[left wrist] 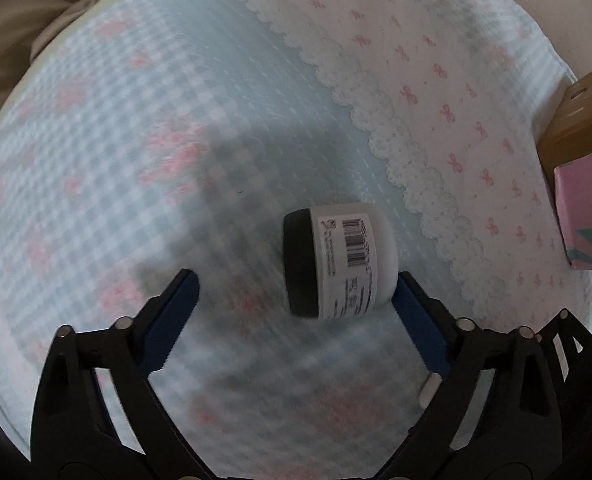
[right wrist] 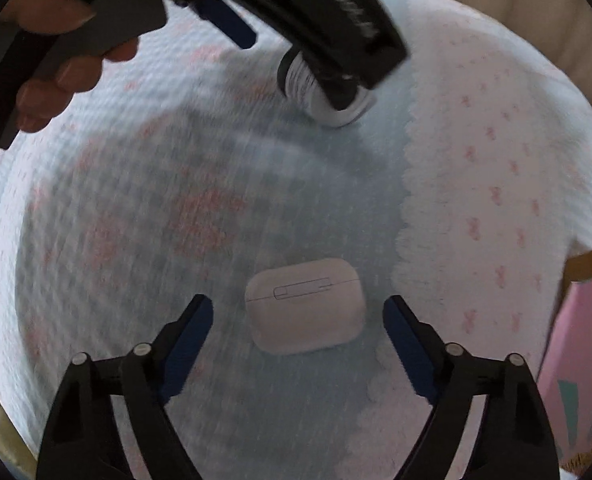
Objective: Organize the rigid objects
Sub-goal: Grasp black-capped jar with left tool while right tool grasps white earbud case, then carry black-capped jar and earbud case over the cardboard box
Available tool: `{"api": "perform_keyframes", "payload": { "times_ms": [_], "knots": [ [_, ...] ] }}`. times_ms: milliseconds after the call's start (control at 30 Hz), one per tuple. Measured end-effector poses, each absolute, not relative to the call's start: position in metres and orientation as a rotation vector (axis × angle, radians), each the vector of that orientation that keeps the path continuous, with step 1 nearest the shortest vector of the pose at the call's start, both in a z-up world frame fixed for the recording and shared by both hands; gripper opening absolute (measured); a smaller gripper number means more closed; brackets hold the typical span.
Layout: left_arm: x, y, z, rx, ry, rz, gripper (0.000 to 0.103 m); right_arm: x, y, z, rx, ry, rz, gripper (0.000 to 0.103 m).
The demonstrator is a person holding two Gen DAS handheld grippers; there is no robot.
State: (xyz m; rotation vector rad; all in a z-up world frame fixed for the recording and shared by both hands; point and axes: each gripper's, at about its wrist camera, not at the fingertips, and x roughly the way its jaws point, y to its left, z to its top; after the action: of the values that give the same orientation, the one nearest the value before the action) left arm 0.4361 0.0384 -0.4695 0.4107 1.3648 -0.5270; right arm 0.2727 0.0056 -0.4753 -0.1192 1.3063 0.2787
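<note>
Both claws released: left claw (left wrist: 296, 288) by barcode-labelled jar (left wrist: 337, 260), right claw (right wrist: 297, 312) w/ earbud case (right wrist: 305, 310).

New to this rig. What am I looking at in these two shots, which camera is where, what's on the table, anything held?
There is no robot arm here. A person holds a two-finger hand-held gripper in each hand, and each one carries a fisheye camera looking forward along its fingers.

The left wrist view shows the left hand-held gripper, open, with a small jar lying on its side between the blue fingers, close against the right-side finger. It is not clamped.

The right wrist view shows the right hand-held gripper, also open, around a white earbud case that lies flat. At the top of that view you see the other gripper, the person's hand and the same jar.

Everything sits on a blue checked cloth with pink bows. A pink box stands at the right edge. Nothing is held.
</note>
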Motion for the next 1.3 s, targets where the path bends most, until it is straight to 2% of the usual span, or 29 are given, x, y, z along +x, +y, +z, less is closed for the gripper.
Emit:
{"api": "perform_keyframes", "payload": {
  "times_ms": [67, 167, 200, 267, 500, 833, 1133, 1300],
  "knots": [
    [0.436, 0.035, -0.474, 0.402, 1.377, -0.537, 0.080, 0.274, 0.004, -0.480, -0.103, 1.311, 0.286, 0.083],
    [0.435, 0.029, -0.480, 0.395, 1.385, -0.550, 0.068, 0.276, 0.003, -0.482, -0.123, 1.302, 0.290, 0.069],
    [0.436, 0.027, -0.482, 0.390, 1.388, -0.559, 0.063, 0.278, 0.003, -0.482, -0.135, 1.297, 0.293, 0.061],
    [0.434, 0.022, -0.486, 0.368, 1.400, -0.582, 0.049, 0.279, 0.002, -0.481, -0.140, 1.290, 0.300, 0.058],
    [0.428, 0.017, -0.483, 0.349, 1.370, -0.566, 0.049, 0.276, 0.004, -0.477, -0.133, 1.291, 0.289, 0.058],
    [0.424, 0.042, -0.446, 0.317, 1.323, -0.543, 0.047, 0.268, -0.003, -0.456, -0.109, 1.264, 0.251, 0.057],
    [0.382, 0.063, -0.364, 0.255, 1.233, -0.522, 0.047, 0.242, -0.014, -0.388, -0.087, 1.199, 0.193, 0.057],
    [0.350, 0.069, -0.308, 0.228, 1.187, -0.520, 0.047, 0.226, -0.027, -0.323, -0.058, 1.177, 0.161, 0.057]
  ]
}}
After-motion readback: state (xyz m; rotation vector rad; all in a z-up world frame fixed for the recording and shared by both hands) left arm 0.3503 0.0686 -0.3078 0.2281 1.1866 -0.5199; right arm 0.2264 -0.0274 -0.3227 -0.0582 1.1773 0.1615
